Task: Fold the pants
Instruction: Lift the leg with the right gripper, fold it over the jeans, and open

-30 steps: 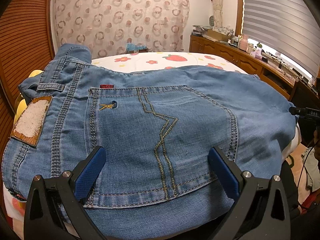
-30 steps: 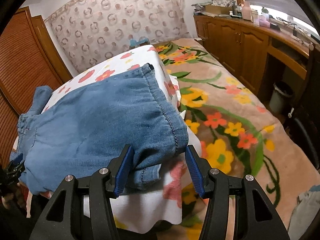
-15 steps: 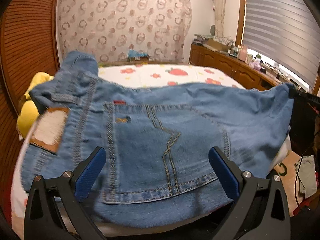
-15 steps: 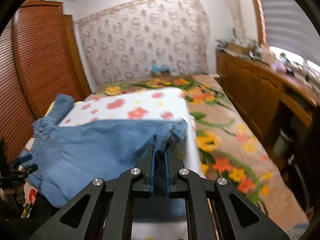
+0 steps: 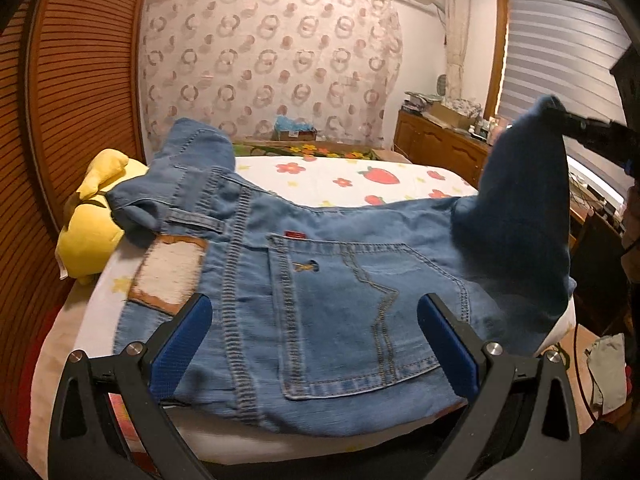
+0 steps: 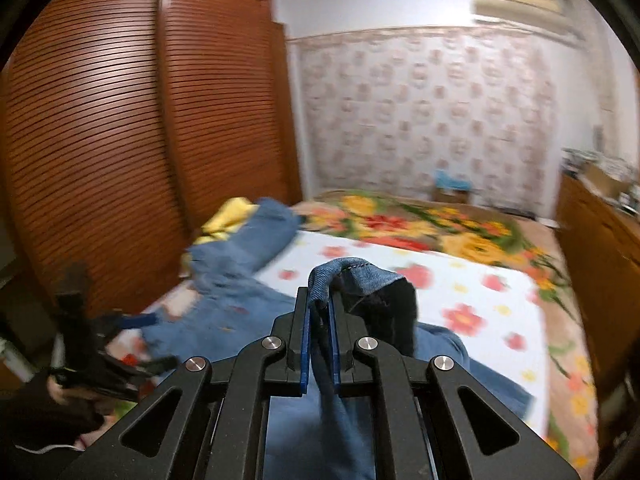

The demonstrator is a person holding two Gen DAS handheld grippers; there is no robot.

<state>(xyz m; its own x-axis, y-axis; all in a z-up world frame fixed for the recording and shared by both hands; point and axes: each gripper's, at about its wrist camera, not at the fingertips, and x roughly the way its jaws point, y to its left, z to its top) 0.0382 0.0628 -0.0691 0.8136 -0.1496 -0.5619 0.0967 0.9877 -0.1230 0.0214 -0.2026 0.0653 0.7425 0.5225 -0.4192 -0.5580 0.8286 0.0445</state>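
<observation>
Blue jeans (image 5: 320, 280) lie across the bed, back pocket and waist patch facing up. My left gripper (image 5: 316, 340) hangs open just above the seat, its blue pads (image 5: 180, 344) spread either side of the pocket with nothing pinched. The leg end (image 5: 520, 200) stands lifted at the right, where my right gripper (image 5: 564, 116) holds its tip. In the right wrist view my right gripper (image 6: 320, 320) is shut on the folded denim hem (image 6: 352, 276), raised above the rest of the jeans (image 6: 240, 292). My left gripper (image 6: 136, 322) shows blurred at the far left there.
A yellow plush toy (image 5: 92, 232) sits at the waist end beside the slatted wooden wardrobe (image 5: 72, 100). The white fruit-print sheet (image 5: 360, 180) covers the bed, with a floral blanket (image 6: 440, 224) beyond. Wooden cabinets (image 5: 436, 140) line the right wall. A cloth (image 5: 604, 364) lies on the floor.
My right gripper closed on the leg hem and lifted it up off the bed, swinging toward the waist. My left gripper drew back and up a little, still open.
</observation>
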